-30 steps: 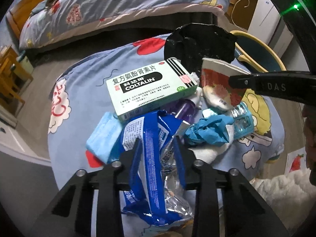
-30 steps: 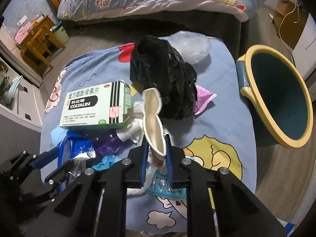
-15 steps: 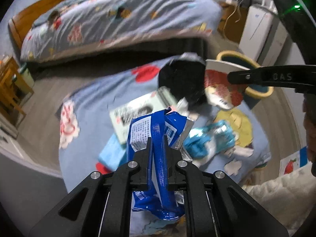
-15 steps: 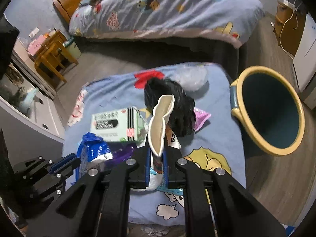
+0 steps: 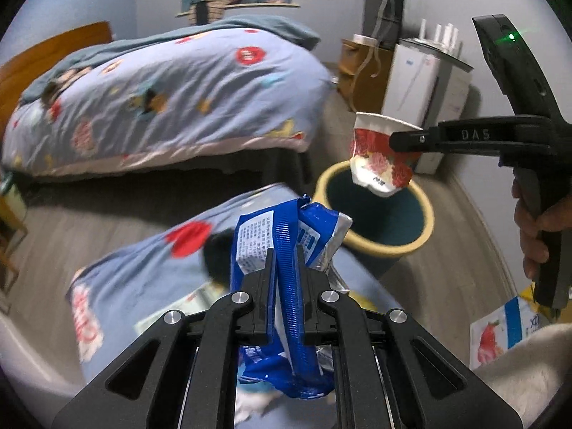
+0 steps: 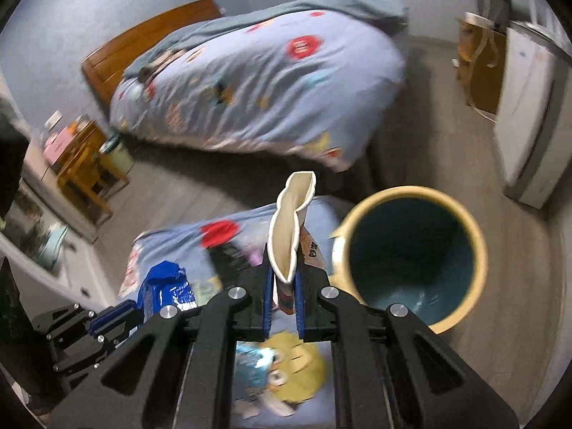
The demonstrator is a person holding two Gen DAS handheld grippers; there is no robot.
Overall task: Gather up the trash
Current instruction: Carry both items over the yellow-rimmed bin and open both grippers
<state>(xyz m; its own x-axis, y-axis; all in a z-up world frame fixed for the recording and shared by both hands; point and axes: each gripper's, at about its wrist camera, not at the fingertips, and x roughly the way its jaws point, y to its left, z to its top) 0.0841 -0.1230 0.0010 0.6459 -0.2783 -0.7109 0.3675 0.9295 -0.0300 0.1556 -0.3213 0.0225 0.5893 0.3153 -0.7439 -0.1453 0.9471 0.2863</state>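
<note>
My left gripper is shut on a crumpled blue snack wrapper, lifted above the blue cartoon cloth. My right gripper is shut on a squashed red-and-white paper cup. In the left wrist view that cup hangs above the rim of the yellow-rimmed teal bin. The bin stands on the floor just right of the cloth. A black bag and other blurred scraps stay on the cloth. The left gripper with the wrapper shows at lower left of the right wrist view.
A bed with a blue patterned duvet fills the background. A white appliance and a wooden cabinet stand behind the bin. Wooden stools stand at the left. A hand grips the right tool's handle.
My left gripper closed on the blue wrapper and both grippers rose off the cloth with their loads. The cup moved right, over the bin.
</note>
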